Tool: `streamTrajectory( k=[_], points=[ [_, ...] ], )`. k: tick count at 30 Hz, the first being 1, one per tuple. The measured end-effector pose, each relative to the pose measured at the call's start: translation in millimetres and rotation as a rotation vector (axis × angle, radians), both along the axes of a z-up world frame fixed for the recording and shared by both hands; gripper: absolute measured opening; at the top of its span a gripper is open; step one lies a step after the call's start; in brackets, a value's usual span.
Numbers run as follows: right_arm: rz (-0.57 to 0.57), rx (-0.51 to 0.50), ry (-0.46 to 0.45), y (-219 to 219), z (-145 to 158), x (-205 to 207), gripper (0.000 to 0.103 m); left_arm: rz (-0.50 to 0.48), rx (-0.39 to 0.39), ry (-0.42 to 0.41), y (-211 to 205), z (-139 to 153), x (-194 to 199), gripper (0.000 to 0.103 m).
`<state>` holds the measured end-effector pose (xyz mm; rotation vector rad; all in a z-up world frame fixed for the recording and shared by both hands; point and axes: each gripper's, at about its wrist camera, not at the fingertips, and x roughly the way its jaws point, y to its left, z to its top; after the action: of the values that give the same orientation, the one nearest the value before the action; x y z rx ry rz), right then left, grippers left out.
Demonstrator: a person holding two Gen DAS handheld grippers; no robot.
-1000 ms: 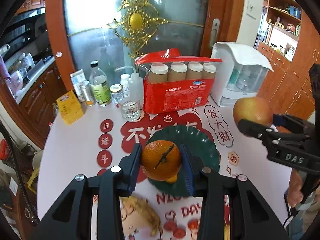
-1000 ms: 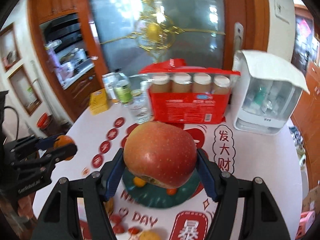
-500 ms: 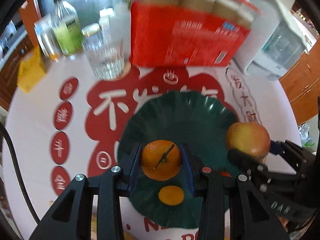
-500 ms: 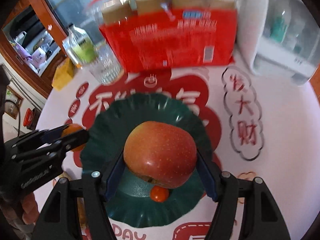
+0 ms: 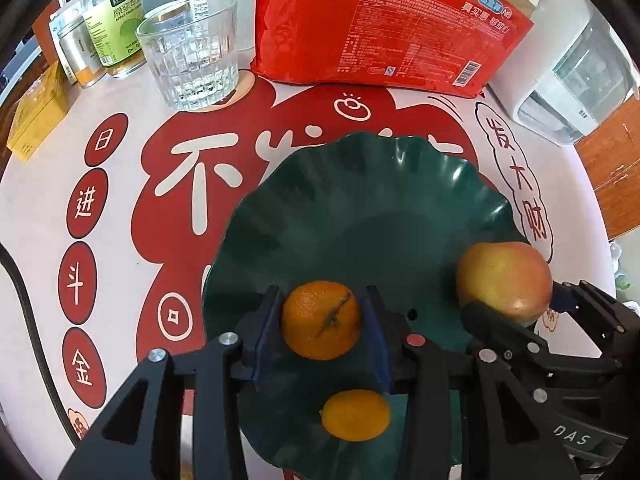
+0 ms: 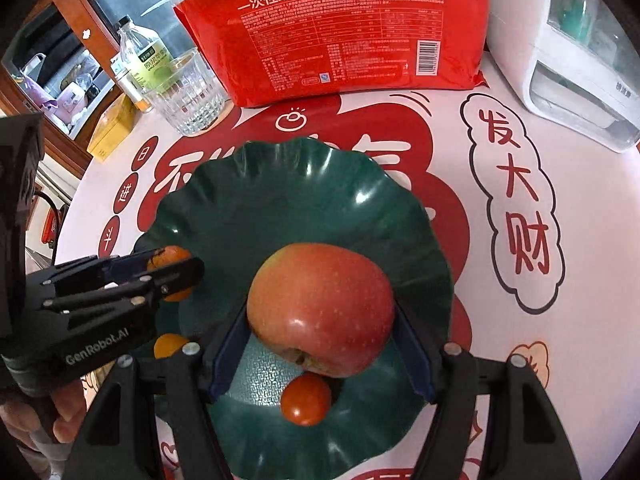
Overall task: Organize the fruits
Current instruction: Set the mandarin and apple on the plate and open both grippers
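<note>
My left gripper [image 5: 322, 326] is shut on a tangerine [image 5: 321, 320] and holds it over the near part of the dark green wavy plate [image 5: 360, 208]. It also shows in the right wrist view [image 6: 172, 268]. My right gripper [image 6: 320, 320] is shut on a red apple [image 6: 320, 308] over the same plate [image 6: 280, 200]; the apple also shows in the left wrist view [image 5: 504, 280]. A small orange [image 5: 355, 415] and a cherry tomato [image 6: 306, 399] lie on the plate.
A red pack of paper cups [image 5: 384, 20] stands just behind the plate. A glass [image 5: 192, 56], bottles [image 5: 116, 12] and a yellow box [image 5: 36, 116] are at the back left. A white appliance [image 5: 568, 80] is at the back right.
Both grippers have come down and forward over the plate with their fruit still held. The plate and the pack of cups now look much closer.
</note>
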<state>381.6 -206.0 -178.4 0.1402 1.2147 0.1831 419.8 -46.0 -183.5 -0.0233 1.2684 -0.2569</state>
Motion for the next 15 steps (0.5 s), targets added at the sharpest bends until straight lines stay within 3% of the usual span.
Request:
streamTrajectory(
  k=[1, 2, 5, 15],
  points=[
    [0.005, -0.007, 0.003, 1, 0, 0, 0.07, 0.004, 0.0, -0.003, 1, 0, 0, 0.064],
    [0.008, -0.014, 0.005, 2, 1, -1, 0.07, 0.013, 0.001, -0.013, 2, 2, -1, 0.071],
    [0.002, -0.018, -0.01, 1, 7, -3, 0.071, 0.03, -0.009, -0.024, 6, 8, -3, 0.076],
    [-0.004, -0.014, -0.061, -3, 43, -18, 0.072, 0.038, -0.01, -0.084, 16, 46, -26, 0.08]
  ],
)
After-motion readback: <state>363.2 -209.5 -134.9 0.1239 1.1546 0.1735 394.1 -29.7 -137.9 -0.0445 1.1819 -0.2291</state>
